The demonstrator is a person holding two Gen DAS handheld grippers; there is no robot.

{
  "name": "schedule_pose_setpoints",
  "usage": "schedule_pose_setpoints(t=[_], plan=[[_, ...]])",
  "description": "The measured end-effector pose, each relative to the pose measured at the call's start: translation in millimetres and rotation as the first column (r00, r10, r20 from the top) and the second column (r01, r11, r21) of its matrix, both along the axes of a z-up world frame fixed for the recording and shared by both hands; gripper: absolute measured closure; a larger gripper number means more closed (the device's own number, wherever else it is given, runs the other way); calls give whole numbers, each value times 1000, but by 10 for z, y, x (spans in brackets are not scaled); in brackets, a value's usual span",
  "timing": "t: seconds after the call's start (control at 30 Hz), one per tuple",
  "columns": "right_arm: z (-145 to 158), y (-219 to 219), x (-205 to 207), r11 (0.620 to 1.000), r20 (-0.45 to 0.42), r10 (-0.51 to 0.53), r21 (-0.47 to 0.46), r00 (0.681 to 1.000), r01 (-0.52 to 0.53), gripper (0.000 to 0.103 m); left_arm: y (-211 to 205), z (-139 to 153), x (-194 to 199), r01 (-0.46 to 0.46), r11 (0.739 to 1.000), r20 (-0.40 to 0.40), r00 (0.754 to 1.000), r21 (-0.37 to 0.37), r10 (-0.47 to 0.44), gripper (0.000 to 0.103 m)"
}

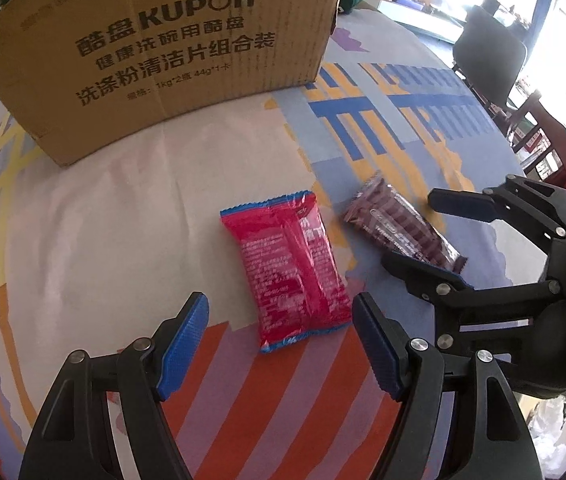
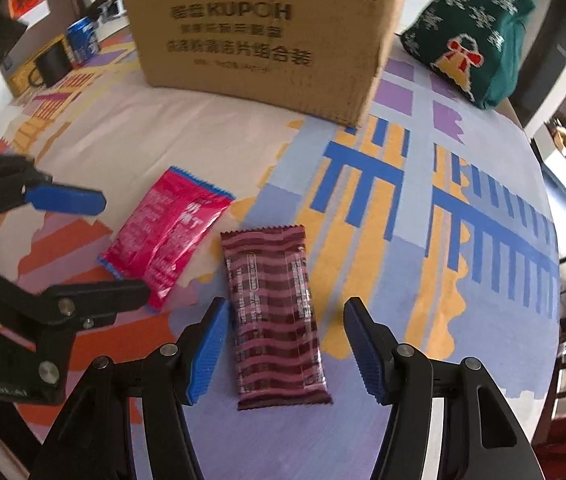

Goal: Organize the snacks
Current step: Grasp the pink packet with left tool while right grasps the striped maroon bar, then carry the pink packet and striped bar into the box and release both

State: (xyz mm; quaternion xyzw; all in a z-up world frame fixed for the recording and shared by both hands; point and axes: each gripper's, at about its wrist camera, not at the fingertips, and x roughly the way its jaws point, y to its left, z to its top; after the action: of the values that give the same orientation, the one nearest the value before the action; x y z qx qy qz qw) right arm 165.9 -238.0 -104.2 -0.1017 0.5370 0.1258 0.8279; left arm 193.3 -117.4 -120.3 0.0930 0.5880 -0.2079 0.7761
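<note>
Cardboard fills the far side of the scene: a brown carton (image 1: pixel 155 52) printed KUPOH stands on the patterned tablecloth (image 2: pixel 423 264), and we judge it the likely place for the snacks, though we cannot see inside it or tell whether anything has gone in yet. Two snacks lie flat on the cloth in front of it, just beside each other but not touching: a red snack packet (image 1: pixel 289 276) with blue crimped ends, and a maroon striped snack bar (image 2: pixel 275 320). Our left gripper (image 1: pixel 281 340) hangs over the near end of the red packet with its blue pads spread wide to either side, gripping nothing. Our right gripper (image 2: pixel 285 350) is likewise released, its pads standing on both sides of the lower half of the striped bar without pressing on it. So we read the task as barely begun here: both snacks are on the table, neither is grasped, and what is left is closing on each, lifting, and placing them. A green knitted bag (image 2: pixel 479 28) sits beyond the carton, and a blue can (image 2: pixel 83 40) stands far left.
</note>
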Motion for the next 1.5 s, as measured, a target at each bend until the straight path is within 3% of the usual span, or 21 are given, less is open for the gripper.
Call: schedule_pose_setpoints(t=[0.17,0.2,0.27,0.43,0.5,0.57,0.73,0.9,1.5], plan=[[-8,-104,5,999,12,-41,2,999,41,44,-95,-65,76,-28,999,8,1000,17,28,30],[-6,-125,-3,999,18,-51,-3,999,51,46,-111,-77,87,-33,999,9,999,20,33,30],[1,-163,-22,998,28,-65,4,998,65,61,-156,-93,102,-41,999,21,999,33,40,30],[11,-251,-37,993,39,-117,31,992,116,65,-224,-115,125,-55,996,60,997,70,51,32],[20,-273,-46,991,43,-130,41,991,128,65,-228,-103,103,-57,996,69,996,66,52,38],[33,-295,-60,989,51,-145,52,988,142,65,-251,-87,93,-57,996,79,996,61,52,53],[69,-333,-78,981,61,-177,89,982,172,65,-204,-54,87,-55,998,70,996,37,52,60],[134,-261,-117,979,73,-184,108,980,175,65,-106,0,70,-71,997,55,996,0,71,62],[541,-40,-102,974,156,-188,158,970,164,65,256,533,-2,-119,986,170,976,-117,138,62]])
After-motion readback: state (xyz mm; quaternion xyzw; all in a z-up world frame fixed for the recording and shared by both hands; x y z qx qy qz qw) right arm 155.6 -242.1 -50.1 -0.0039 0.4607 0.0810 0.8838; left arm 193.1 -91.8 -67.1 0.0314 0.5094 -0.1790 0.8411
